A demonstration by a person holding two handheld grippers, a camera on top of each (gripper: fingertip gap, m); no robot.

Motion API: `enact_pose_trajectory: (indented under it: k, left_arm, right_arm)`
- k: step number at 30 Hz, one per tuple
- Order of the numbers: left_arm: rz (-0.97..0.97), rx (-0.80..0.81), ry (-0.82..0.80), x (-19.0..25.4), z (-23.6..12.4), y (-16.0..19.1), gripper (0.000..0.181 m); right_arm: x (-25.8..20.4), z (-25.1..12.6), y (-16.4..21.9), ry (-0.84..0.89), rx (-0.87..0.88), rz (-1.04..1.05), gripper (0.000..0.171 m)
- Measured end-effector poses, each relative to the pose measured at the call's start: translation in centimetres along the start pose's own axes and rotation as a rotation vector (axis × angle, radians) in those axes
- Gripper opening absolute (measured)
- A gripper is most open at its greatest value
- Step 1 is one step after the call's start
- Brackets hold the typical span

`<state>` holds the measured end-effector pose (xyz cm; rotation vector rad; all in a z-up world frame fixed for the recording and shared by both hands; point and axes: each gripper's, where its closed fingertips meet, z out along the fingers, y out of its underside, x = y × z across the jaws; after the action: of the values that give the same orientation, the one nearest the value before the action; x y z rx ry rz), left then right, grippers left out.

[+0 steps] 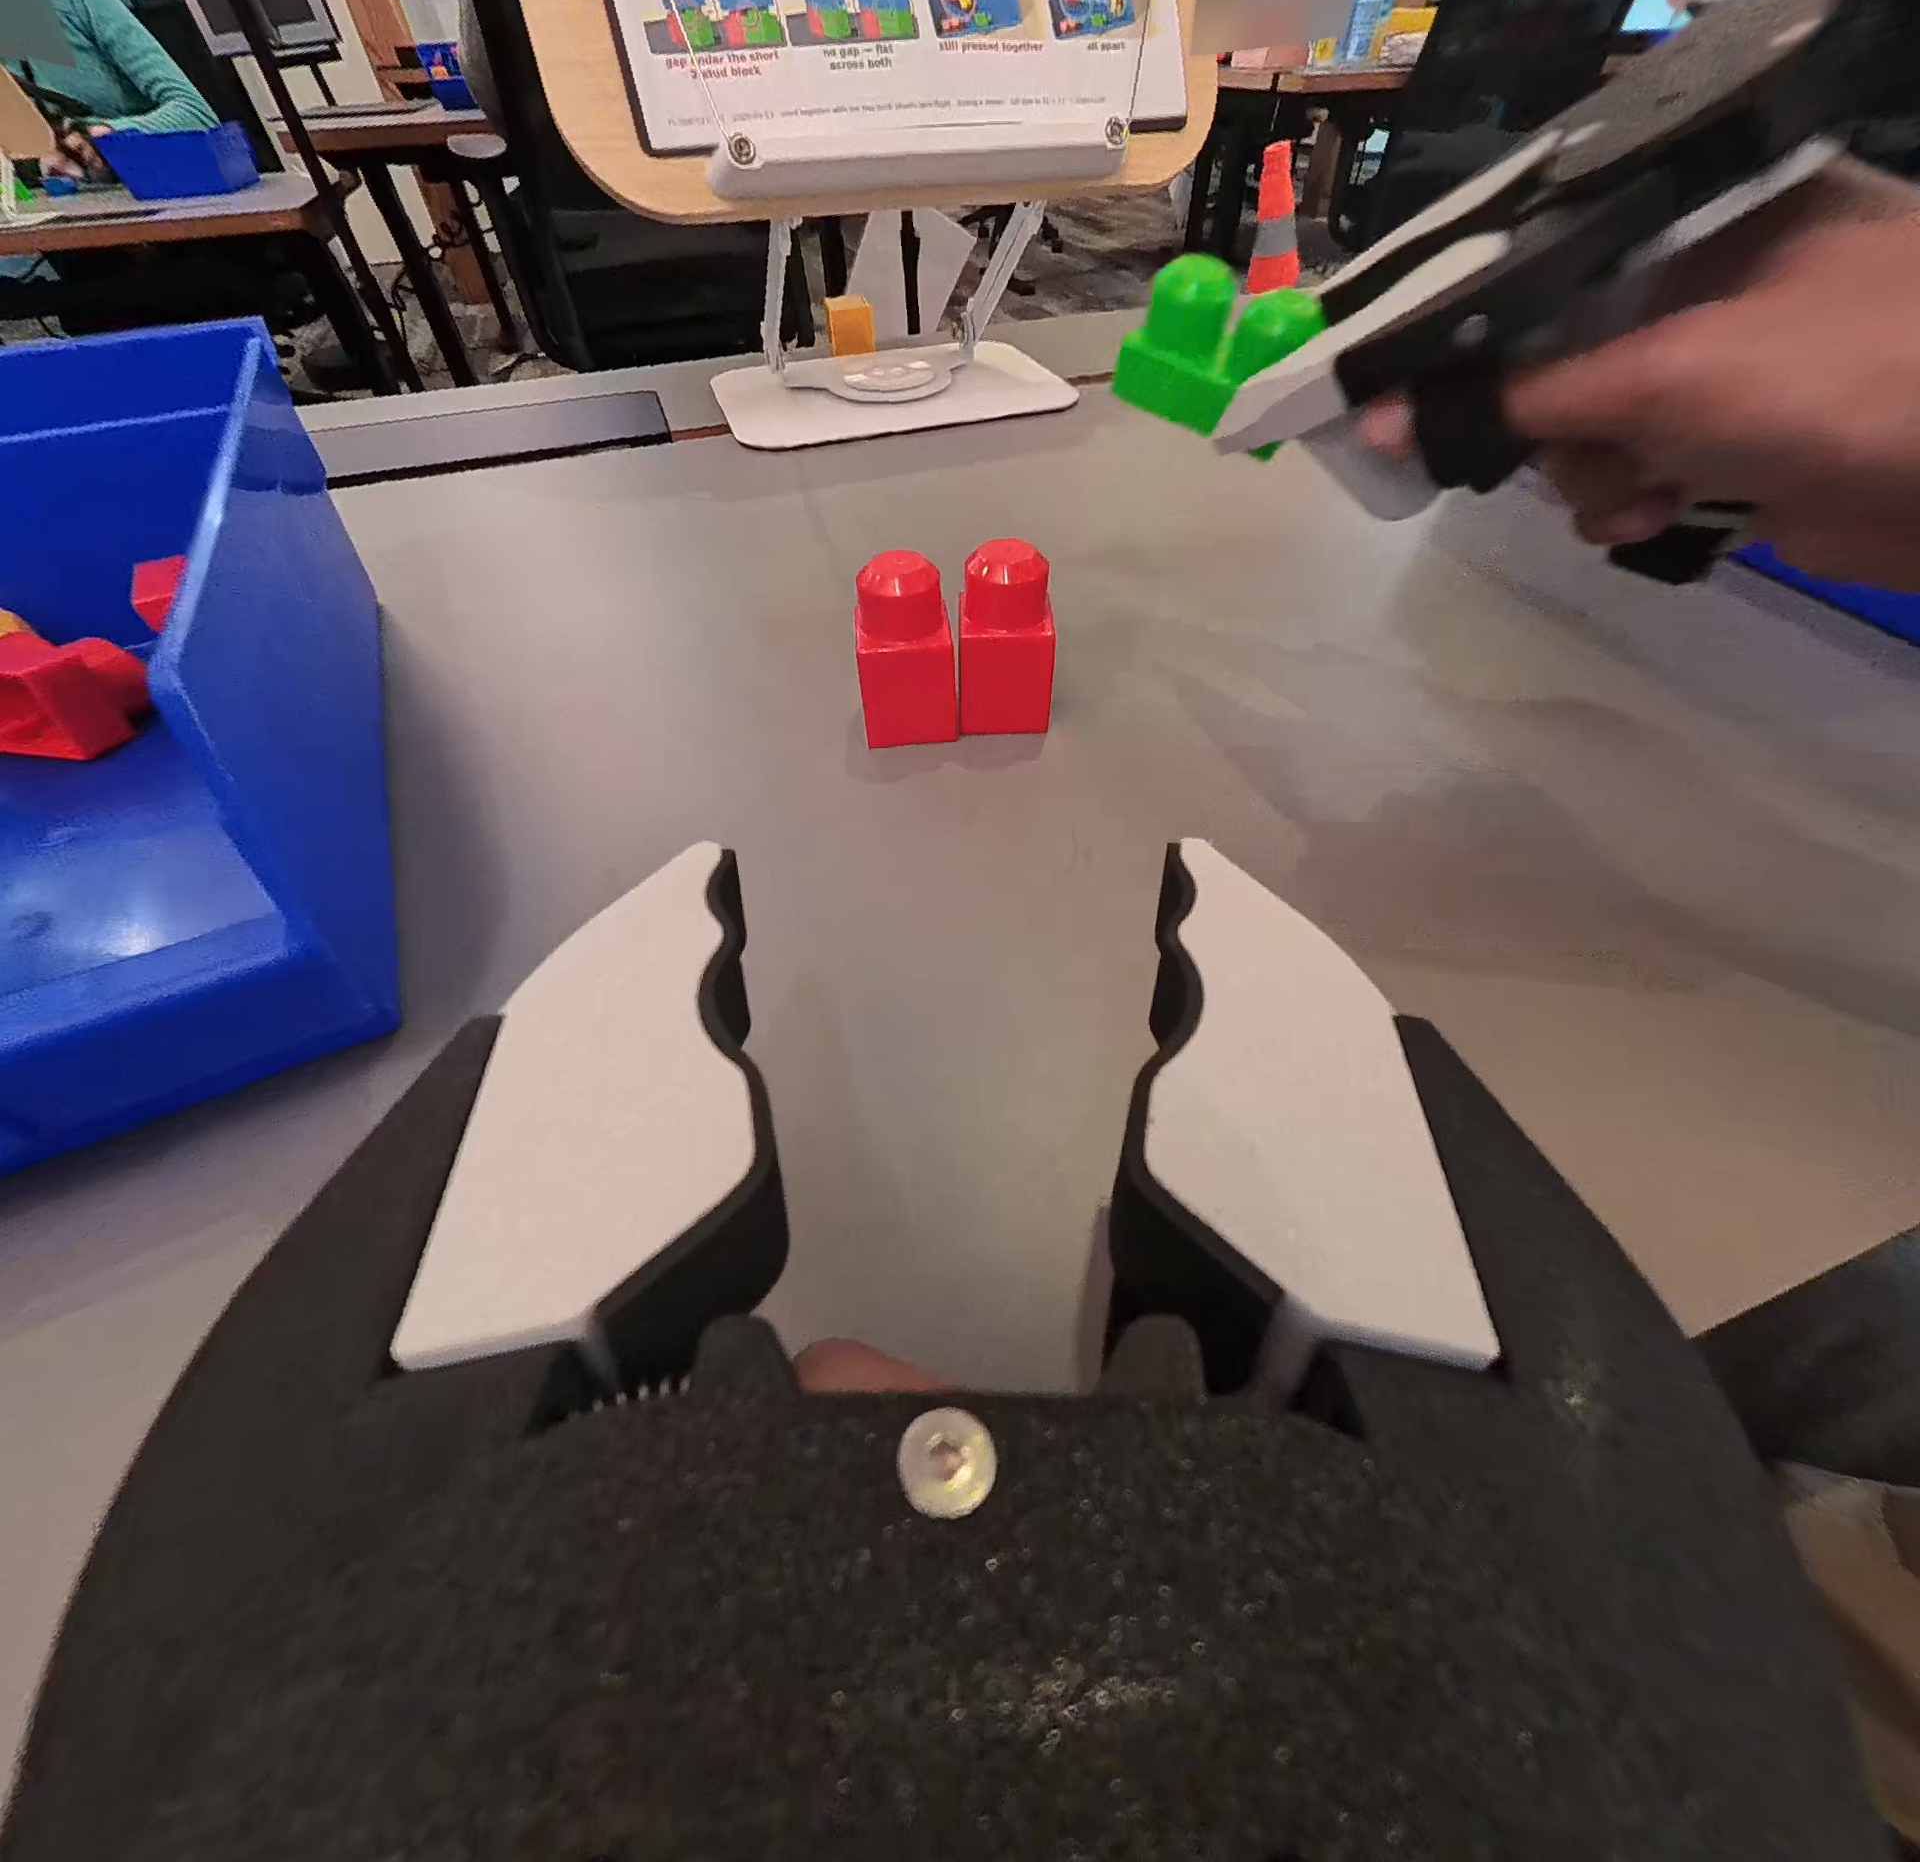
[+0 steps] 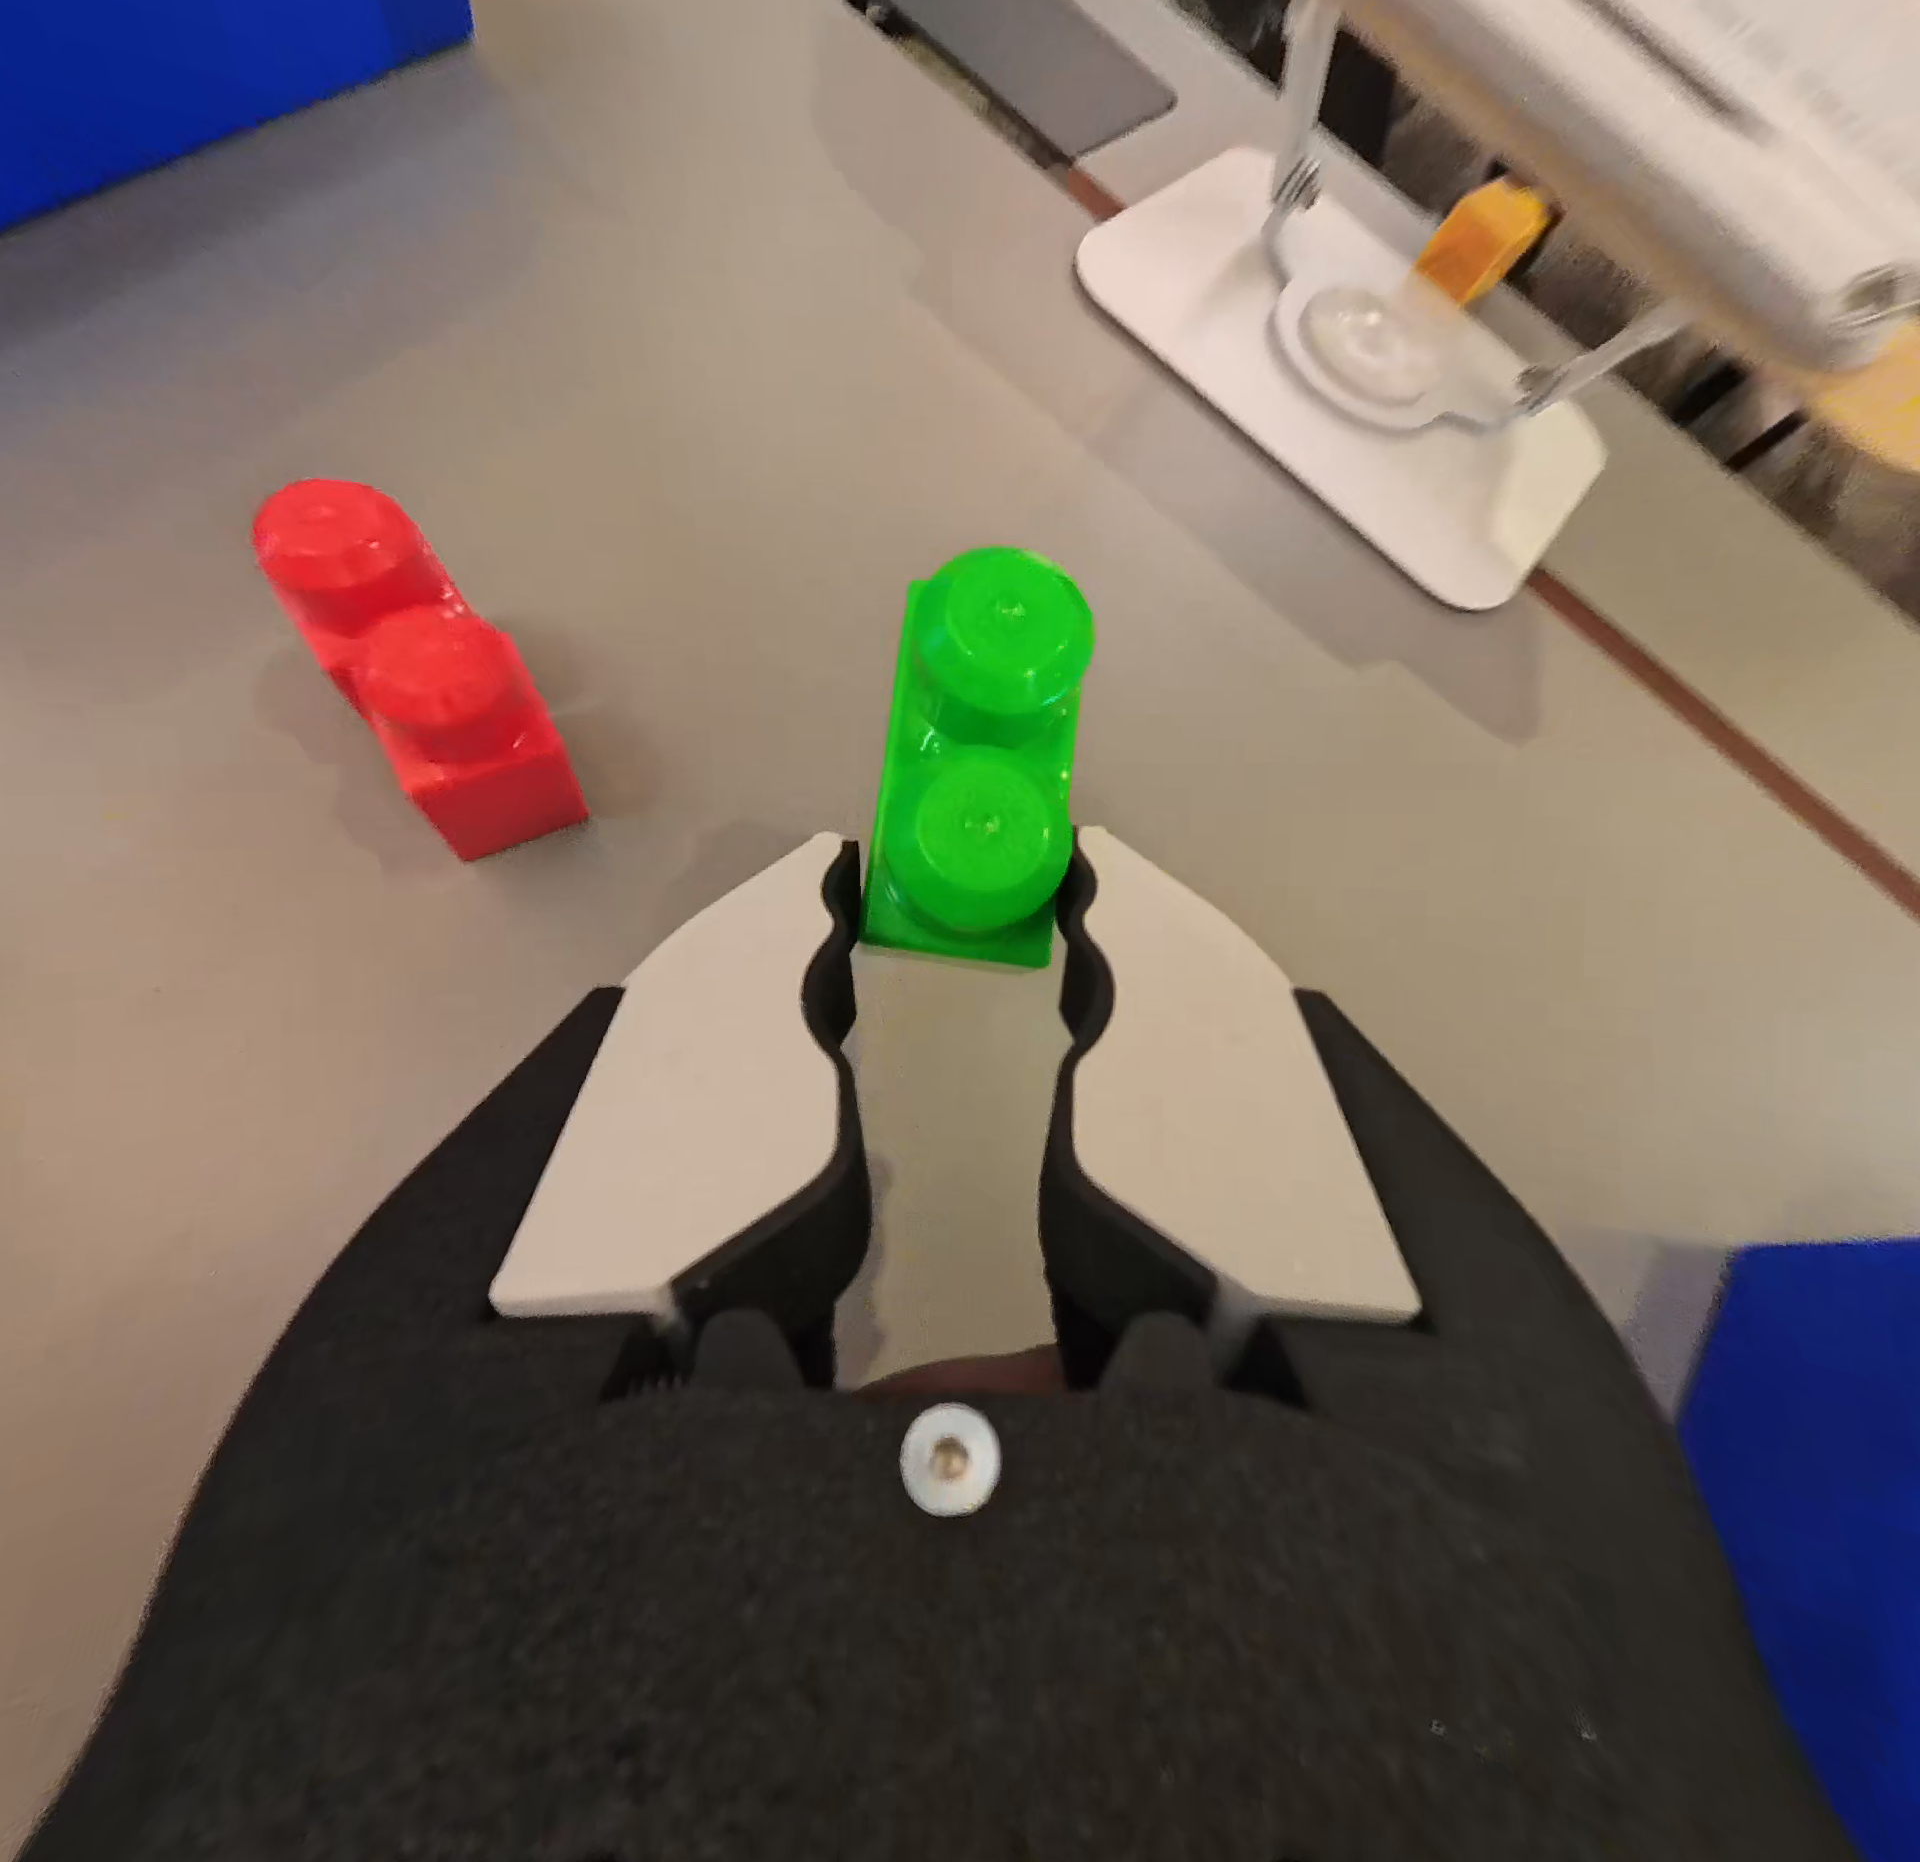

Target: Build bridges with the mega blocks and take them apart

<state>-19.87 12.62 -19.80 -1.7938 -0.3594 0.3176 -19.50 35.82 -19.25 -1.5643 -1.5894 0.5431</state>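
Note:
Two red one-stud blocks [image 1: 951, 643] stand side by side, touching, on the grey table; they also show in the right wrist view [image 2: 416, 669]. My left gripper [image 1: 951, 862] is open and empty, low over the table, a short way before the red blocks. My right gripper [image 2: 961, 856] is shut on a green two-stud block [image 2: 977, 752] and holds it in the air, studs up. In the left wrist view the green block [image 1: 1195, 352] and the right gripper [image 1: 1288, 399] hang above the table, to the right of and beyond the red blocks.
A blue bin [image 1: 208, 773] with red blocks [image 1: 73, 690] stands at the left. A white stand [image 1: 894, 389] holding an instruction board [image 1: 894, 46] stands at the table's far edge, with an orange block [image 1: 847, 324] behind it. Another blue bin [image 2: 1808, 1500] is at the right. The tips of one gripper are about 25 cm away from the tips of the other.

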Motion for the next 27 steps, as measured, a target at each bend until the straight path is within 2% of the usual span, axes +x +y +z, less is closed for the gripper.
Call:
enact_pose_trajectory:
  k: [6, 12, 19, 24, 27]
  left_arm:
    - [0.037, 0.03, -0.023, 0.0, -0.2, -1.4, 0.076]
    - [-0.03, 0.071, -0.043, -0.6, 0.4, -2.7, 0.076]
    - [-0.01, 0.045, -0.112, -2.0, 1.3, -2.4, 0.076]
    - [-0.012, 0.045, -0.112, -2.2, 1.3, -2.3, 0.075]
    - [0.002, 0.042, -0.114, -2.2, 1.3, -2.2, 0.075]
  right_arm:
    - [-1.2, -6.8, 1.5, 0.054, 0.17, 0.03, 0.036]
    - [-2.5, -10.7, 4.9, 0.138, 0.285, 0.136, 0.036]
    - [-2.3, -12.3, 7.2, 0.182, 0.307, 0.179, 0.036]
    - [-2.1, -12.0, 6.9, 0.141, 0.293, 0.175, 0.036]
    - [-2.1, -11.0, 5.0, 0.053, 0.273, 0.109, 0.036]
